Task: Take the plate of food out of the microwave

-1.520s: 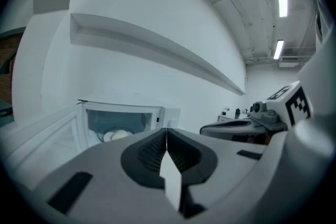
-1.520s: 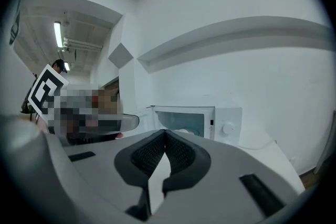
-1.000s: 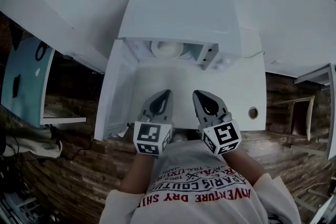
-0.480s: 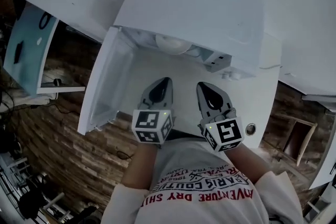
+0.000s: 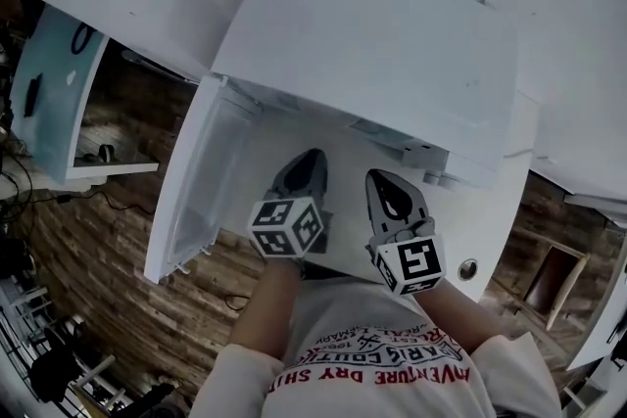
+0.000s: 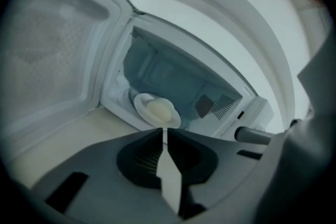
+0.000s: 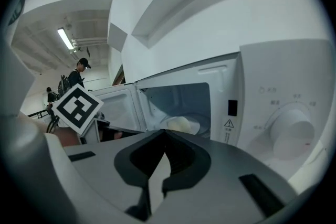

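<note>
Microwave (image 5: 372,44) door (image 5: 196,179) standing open to the left. Plate (image 6: 153,110) w/ pale food (image 6: 160,111) on cavity floor, toward the front; nothing else seen inside. Left gripper (image 6: 163,132) jaws pressed together, empty, aimed straight at plate, which lies dead ahead beyond the tips. Right gripper (image 7: 164,134) likewise closed, empty (plate ahead, slightly right of its tips). Both outside cavity, apart from plate. Left judged better lined up. Plate round, so no favoured axis; jaws must part before any rim grip.

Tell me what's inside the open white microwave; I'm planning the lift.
A round white plate holding a pale mound of food sits on its floor. Its near rim is partly covered by the left tool.
</note>
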